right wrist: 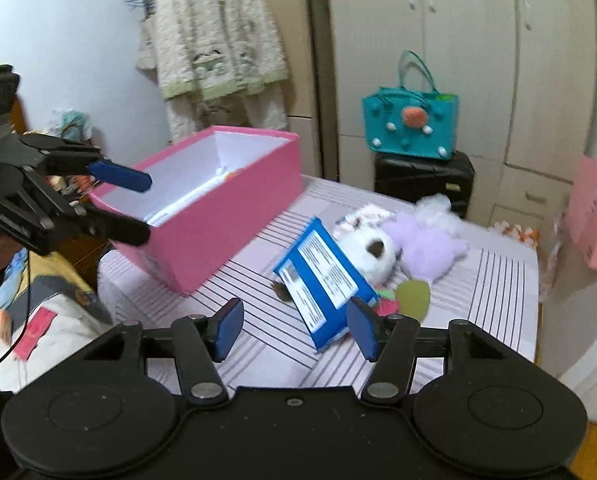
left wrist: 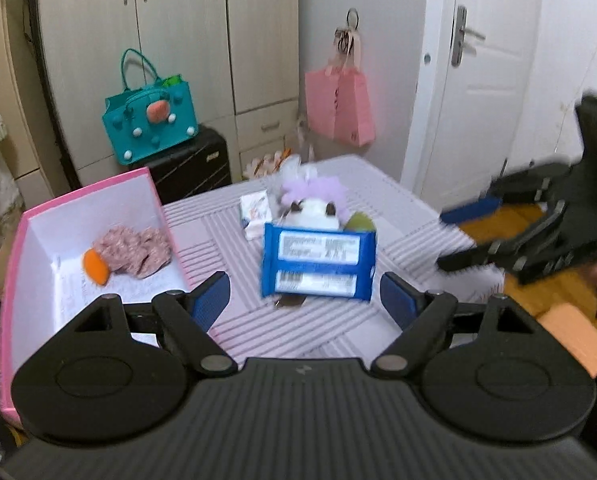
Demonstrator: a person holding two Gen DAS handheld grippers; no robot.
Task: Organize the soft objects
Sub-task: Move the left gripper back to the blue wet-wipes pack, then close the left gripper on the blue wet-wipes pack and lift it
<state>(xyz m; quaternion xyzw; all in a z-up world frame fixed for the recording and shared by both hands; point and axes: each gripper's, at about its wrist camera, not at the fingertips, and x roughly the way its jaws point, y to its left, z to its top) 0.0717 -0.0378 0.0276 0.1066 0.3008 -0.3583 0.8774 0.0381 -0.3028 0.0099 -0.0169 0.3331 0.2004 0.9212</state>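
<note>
Blue is the colour of the wet-wipe pack [left wrist: 318, 264], which stands tilted on its edge on the striped tablecloth [left wrist: 298, 332], leaning back against a white plush toy [left wrist: 318, 212]. In the left wrist view the pack sits just ahead of the left gripper [left wrist: 304, 298], roughly centred in the gap between the blue pads, and neither pad touches it; the jaws stand spread with nothing between them. In the right wrist view the same pack lies just ahead of the right gripper [right wrist: 294, 328] and towards its right-hand pad, whose tip overlaps the pack's lower corner; whether they touch cannot be told. These jaws too are spread and grip nothing.

Behind the white toy lies a lilac plush toy [right wrist: 426, 248], and beside it a small white tissue packet [left wrist: 255, 212]. A green and red soft piece [right wrist: 412, 294] shows just right of the pack.

The pink box [left wrist: 14, 264] stands open on the left of the table, well apart from the pack. Inside it rest a crumpled pinkish cloth [left wrist: 138, 252] and an orange soft object [left wrist: 95, 266], touching each other.

A teal handbag [right wrist: 410, 124] sits on a black suitcase [right wrist: 422, 180] behind the table, and a pink paper bag [left wrist: 340, 104] hangs on the cupboard.
</note>
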